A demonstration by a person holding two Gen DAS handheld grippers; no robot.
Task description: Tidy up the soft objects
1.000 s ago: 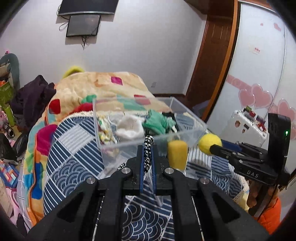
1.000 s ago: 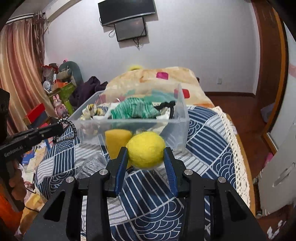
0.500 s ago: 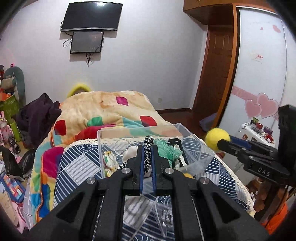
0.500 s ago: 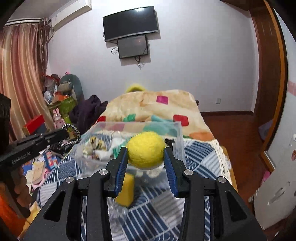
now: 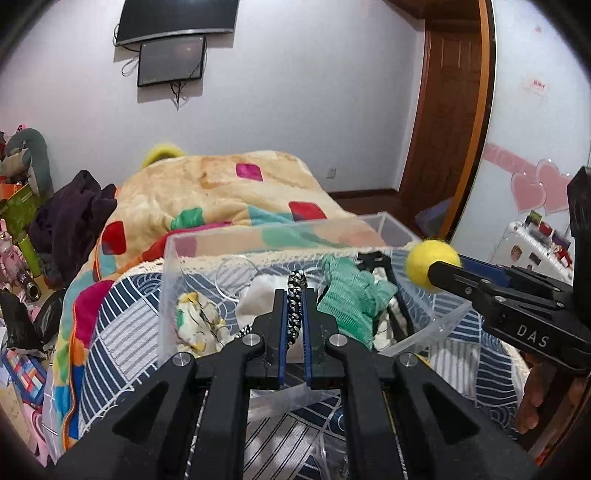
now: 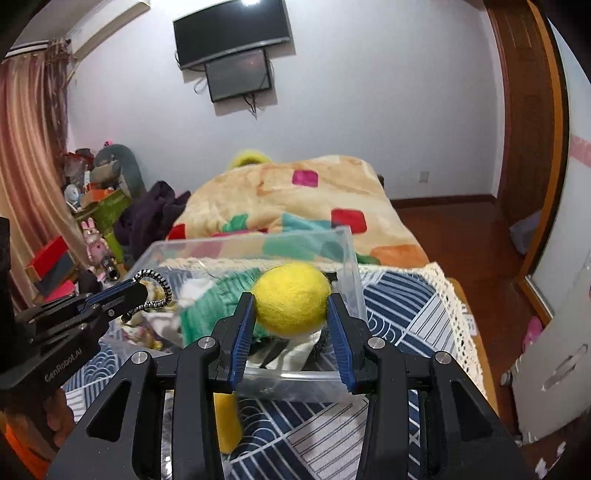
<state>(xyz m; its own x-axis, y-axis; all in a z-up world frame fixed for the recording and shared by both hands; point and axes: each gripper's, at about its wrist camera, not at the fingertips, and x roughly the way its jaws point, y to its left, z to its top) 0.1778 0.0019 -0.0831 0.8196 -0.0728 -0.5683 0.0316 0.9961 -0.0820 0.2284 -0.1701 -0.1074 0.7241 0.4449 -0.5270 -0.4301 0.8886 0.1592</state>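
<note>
A television (image 6: pixel 231 35) hangs on the white wall with a smaller screen (image 6: pixel 239 75) just below it. A patchwork blanket (image 5: pixel 221 192) covers the bed. A curtain (image 6: pixel 26 166) hangs at left; a wooden door (image 5: pixel 447 122) stands at right.

Fuzzy felt, clear plastic, woven cloth

The yellow ball (image 6: pixel 291 294) looks matt and woolly; the bin (image 6: pixel 347 254) is glossy clear plastic; the cord (image 5: pixel 294 306) seems braided fabric; the tongs (image 6: pixel 291 325) are matt black plastic with ribbed blue pads (image 6: pixel 242 334).
</note>
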